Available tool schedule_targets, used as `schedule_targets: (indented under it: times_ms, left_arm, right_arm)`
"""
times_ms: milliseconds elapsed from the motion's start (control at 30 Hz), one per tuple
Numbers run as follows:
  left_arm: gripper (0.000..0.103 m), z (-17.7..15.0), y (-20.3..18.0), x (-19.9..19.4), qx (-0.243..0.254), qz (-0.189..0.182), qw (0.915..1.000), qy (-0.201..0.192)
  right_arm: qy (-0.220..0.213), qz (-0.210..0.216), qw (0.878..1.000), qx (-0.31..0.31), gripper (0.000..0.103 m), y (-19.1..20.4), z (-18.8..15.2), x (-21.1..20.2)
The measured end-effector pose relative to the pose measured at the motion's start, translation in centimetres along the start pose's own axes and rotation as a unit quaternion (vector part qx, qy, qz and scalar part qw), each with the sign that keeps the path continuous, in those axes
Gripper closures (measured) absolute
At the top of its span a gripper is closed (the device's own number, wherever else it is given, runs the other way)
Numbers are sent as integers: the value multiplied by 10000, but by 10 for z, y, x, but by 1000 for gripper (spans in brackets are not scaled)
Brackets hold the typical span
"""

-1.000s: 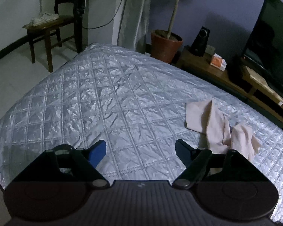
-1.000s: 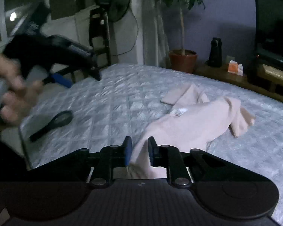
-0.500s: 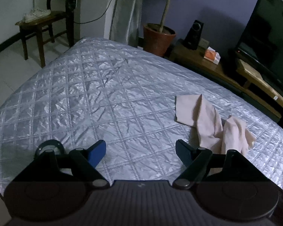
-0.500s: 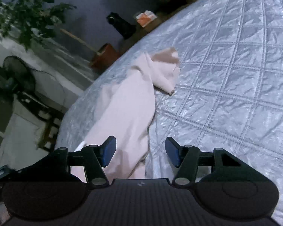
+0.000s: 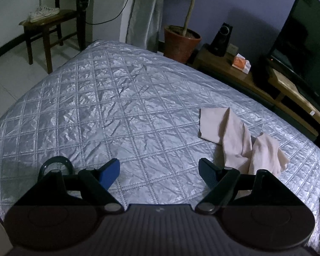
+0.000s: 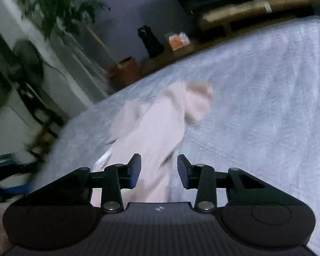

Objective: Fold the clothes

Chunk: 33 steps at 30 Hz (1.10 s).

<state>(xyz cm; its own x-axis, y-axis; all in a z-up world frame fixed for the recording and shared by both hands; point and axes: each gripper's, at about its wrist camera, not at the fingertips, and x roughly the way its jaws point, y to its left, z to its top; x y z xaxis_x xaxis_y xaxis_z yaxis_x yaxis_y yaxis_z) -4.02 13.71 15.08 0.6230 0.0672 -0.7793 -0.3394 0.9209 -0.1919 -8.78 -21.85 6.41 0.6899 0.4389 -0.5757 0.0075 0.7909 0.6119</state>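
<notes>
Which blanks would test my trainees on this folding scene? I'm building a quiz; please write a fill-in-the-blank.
1. The pink garment lies on a quilted ____ bedspread.
2. The left gripper is ____, with only bedspread between its fingers.
3. On the wooden chair rests a pair of white ____.

Missing words: silver; open; sneakers
</notes>
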Motion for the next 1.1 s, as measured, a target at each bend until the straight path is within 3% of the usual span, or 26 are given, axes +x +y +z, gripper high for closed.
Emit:
schedule_targets:
  times_ms: [100, 200, 333, 400, 500, 533, 567, 633, 733, 833, 1067, 1100]
  left_arm:
    - [25, -1, -1, 0, 7, -12, 10000, 6]
    - [25, -4, -4, 0, 45, -13, 10000, 19]
    - [25, -6, -8, 0, 113, -42, 9999, 40]
    - [25, -5, -9, 1, 139, -29, 9999, 31]
    - [25, -6, -11, 4, 160, -12, 9999, 61]
    - [25, -6, -11, 4, 178, -4, 9998, 71]
    - [25, -6, -12, 4, 195, 2, 9998, 73]
    - [25, -7, -12, 4, 200, -3, 9998, 70]
    - [25, -7, -11, 4, 172, -55, 9998, 100]
    - [24, -11, -16, 7, 218, -199, 9993, 227]
    - [24, -31, -39, 18, 504, -526, 9949, 693]
    - [24, -33, -42, 19, 542, -525, 9946, 716]
  right_arm:
    - [463, 354, 9974, 422, 39, -2, -49, -11]
    - [836, 346, 9953, 337, 38, 7, -83, -1]
    - [681, 237, 9973, -127, 38, 27, -95, 19]
    - [433, 67, 9984, -369, 32, 34, -93, 30]
    - [273, -164, 9990, -327, 30, 36, -91, 31]
    - [164, -179, 9991, -335, 44, 35, -89, 32]
    - [149, -195, 9990, -381, 91, 34, -88, 34]
    - [242, -131, 9991, -337, 95, 31, -83, 31]
    - [-19, -19, 9999, -160, 95, 20, -64, -1]
    - [-535, 181, 9965, 609, 95, -5, -35, -53]
    - [-1824, 199, 9805, 704, 97, -24, 13, -151]
    - [-2063, 54, 9764, 632, 97, -28, 18, -161]
